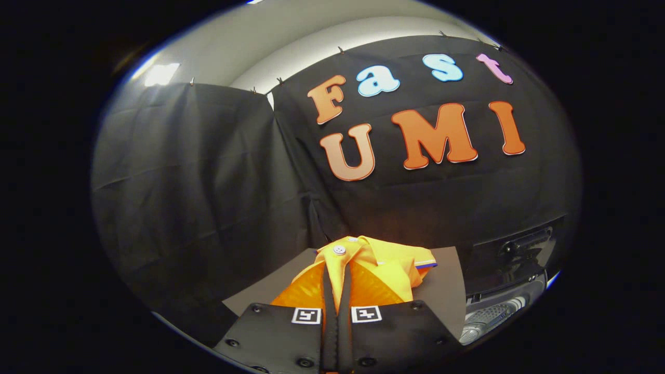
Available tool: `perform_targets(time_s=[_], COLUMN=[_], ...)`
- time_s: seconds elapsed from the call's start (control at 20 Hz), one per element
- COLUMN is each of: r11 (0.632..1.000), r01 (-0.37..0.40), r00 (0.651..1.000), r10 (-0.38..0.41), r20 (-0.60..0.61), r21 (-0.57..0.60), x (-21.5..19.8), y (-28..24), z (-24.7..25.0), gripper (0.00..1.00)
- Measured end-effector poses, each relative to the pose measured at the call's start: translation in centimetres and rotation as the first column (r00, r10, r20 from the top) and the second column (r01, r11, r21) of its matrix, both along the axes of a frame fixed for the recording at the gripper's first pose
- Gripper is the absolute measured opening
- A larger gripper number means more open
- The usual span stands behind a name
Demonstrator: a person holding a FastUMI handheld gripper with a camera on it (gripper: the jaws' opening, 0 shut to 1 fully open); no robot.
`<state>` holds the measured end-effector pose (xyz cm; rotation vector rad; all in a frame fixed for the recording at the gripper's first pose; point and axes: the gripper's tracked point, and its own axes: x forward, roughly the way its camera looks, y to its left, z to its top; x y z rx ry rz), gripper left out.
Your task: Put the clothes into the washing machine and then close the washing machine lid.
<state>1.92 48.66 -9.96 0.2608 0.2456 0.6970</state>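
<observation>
Hand-held gripper (336,291) clamped on orange shirt (371,270), washing machine (506,291) beside

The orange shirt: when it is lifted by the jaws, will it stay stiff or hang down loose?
The shirt is probably floppy: its collar and folds already bunch up ahead of the gripper, whose jaws are closed on the cloth. It looks light for its size, so unpinched parts would likely droop and swing. It seems neither fragile nor apt to roll.

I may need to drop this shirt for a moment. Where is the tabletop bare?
The fingers are shut on the orange shirt, which covers the middle. The table is bare between shirt and cloth wall, and a strip lies between shirt and washing machine.
</observation>
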Motion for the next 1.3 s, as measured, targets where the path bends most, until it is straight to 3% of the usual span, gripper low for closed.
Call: perform_targets(time_s=[0.35, 0.75, 1.05, 1.3], r11=[0.997, 0.994, 0.990, 0.987], r01=[0.034, 0.090, 0.136, 0.157], r00=[0.997, 0.988, 0.985, 0.987], r10=[-0.038, -0.096, -0.139, -0.155], r20=[0.064, 0.121, 0.100, 0.046], r21=[0.067, 0.057, 0.032, -0.036], x=[0.0, 4.3, 8.9, 12.2], y=[-7.1, -18.9, -26.9, -31.8], z=[4.7, 6.9, 4.2, -1.4], gripper=[0.08, 0.08, 0.08, 0.08])
